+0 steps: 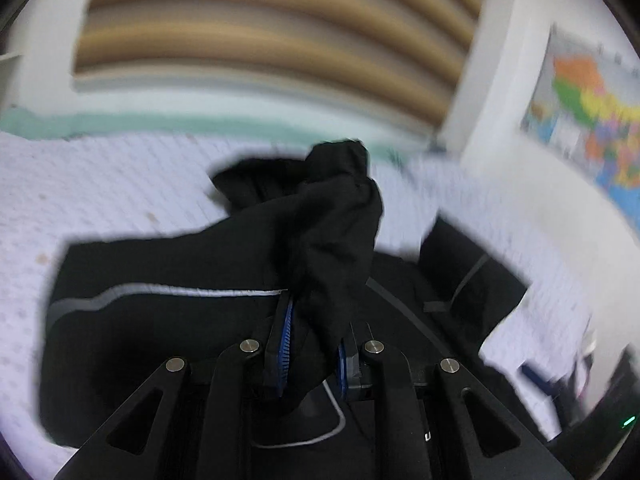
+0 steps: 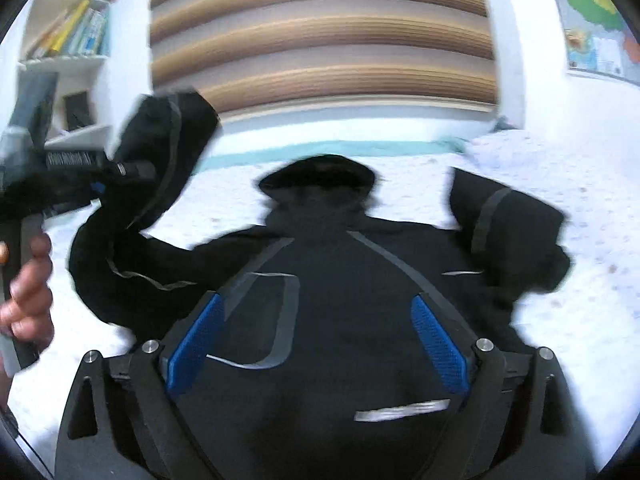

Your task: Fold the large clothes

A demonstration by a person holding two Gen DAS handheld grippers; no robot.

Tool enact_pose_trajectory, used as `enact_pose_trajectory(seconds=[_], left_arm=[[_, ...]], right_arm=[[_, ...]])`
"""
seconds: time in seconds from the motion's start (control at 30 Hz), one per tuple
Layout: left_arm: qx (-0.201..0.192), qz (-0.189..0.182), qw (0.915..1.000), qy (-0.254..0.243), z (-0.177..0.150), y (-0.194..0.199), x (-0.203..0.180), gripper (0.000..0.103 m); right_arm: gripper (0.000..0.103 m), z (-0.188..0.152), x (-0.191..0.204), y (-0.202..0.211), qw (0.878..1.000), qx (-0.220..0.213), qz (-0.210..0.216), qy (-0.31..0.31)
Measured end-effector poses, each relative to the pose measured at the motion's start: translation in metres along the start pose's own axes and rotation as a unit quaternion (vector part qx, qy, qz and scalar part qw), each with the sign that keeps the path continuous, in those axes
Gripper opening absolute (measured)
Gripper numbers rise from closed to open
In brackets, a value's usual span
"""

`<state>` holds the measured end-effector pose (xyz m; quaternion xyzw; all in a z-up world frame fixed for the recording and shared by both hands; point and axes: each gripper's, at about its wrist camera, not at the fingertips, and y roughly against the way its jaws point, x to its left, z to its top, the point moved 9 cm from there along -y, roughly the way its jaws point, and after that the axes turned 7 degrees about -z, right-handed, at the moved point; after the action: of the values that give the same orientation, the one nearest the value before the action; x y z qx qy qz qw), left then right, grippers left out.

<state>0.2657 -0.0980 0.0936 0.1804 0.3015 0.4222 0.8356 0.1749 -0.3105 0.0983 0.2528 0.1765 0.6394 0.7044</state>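
Note:
A black jacket [image 2: 340, 280] with grey reflective stripes lies spread on a white patterned bed cover [image 2: 560, 184]. My left gripper [image 1: 314, 332] is shut on the jacket's left sleeve [image 1: 336, 220] and holds it lifted above the body of the jacket. In the right wrist view the left gripper [image 2: 120, 170] shows at the left, with the sleeve [image 2: 168, 148] raised. My right gripper [image 2: 316, 336] is open and empty, hovering over the jacket's chest. The right sleeve [image 2: 508, 236] lies folded in on the jacket.
A striped brown headboard [image 2: 320, 40] stands behind the bed. A bookshelf [image 2: 68, 32] is at the back left, and a coloured map [image 2: 596, 20] hangs on the right wall. The person's hand [image 2: 28, 300] holds the left gripper's handle.

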Motion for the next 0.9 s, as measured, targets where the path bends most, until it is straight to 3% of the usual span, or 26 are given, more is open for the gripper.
enact_pose_trajectory(seconds=[0.17,0.3,0.4,0.47,0.57,0.63,0.7,0.77,0.83,0.87,0.9], left_arm=[[0.098,0.028,0.9948,0.007,-0.064,-0.103,-0.016,0.018],[0.159,0.046,0.9860,-0.021,-0.101,-0.141,-0.009,0.022],[0.164,0.012,0.9863,-0.010,-0.100,-0.134,-0.017,0.046],[0.158,-0.035,0.9863,0.030,-0.090,-0.112,-0.026,0.048],[0.141,-0.097,0.9841,0.049,-0.066,-0.067,-0.051,0.049],[0.124,-0.092,0.9875,0.031,-0.047,-0.031,-0.057,0.053],[0.098,-0.053,0.9937,0.011,-0.029,0.008,-0.056,0.054],[0.057,0.036,0.9977,0.008,-0.006,0.051,-0.045,0.055],[0.016,0.140,0.9897,0.025,0.014,0.091,-0.026,0.055],[-0.014,0.188,0.9813,0.039,0.024,0.116,-0.019,0.055],[-0.032,0.200,0.9782,0.045,0.028,0.128,-0.017,0.055]], right_arm=[[0.096,-0.054,-0.075,-0.050,0.995,0.065,-0.060,-0.038],[0.096,-0.107,-0.095,-0.101,0.982,0.166,-0.038,-0.078],[0.096,-0.107,-0.092,-0.100,0.984,0.158,-0.046,-0.065],[0.097,-0.106,-0.086,-0.097,0.987,0.148,-0.041,-0.048],[0.097,-0.103,-0.086,-0.094,0.989,0.140,-0.036,-0.043],[0.097,-0.104,-0.084,-0.091,0.989,0.139,-0.033,-0.046],[0.097,-0.103,-0.084,-0.090,0.988,0.144,-0.026,-0.048],[0.095,-0.097,-0.071,-0.093,0.987,0.156,-0.019,-0.046],[0.090,-0.090,-0.053,-0.092,0.982,0.177,0.019,-0.056],[0.085,-0.085,-0.042,-0.090,0.977,0.195,0.051,-0.070],[0.080,-0.080,-0.035,-0.091,0.972,0.208,0.071,-0.083]])
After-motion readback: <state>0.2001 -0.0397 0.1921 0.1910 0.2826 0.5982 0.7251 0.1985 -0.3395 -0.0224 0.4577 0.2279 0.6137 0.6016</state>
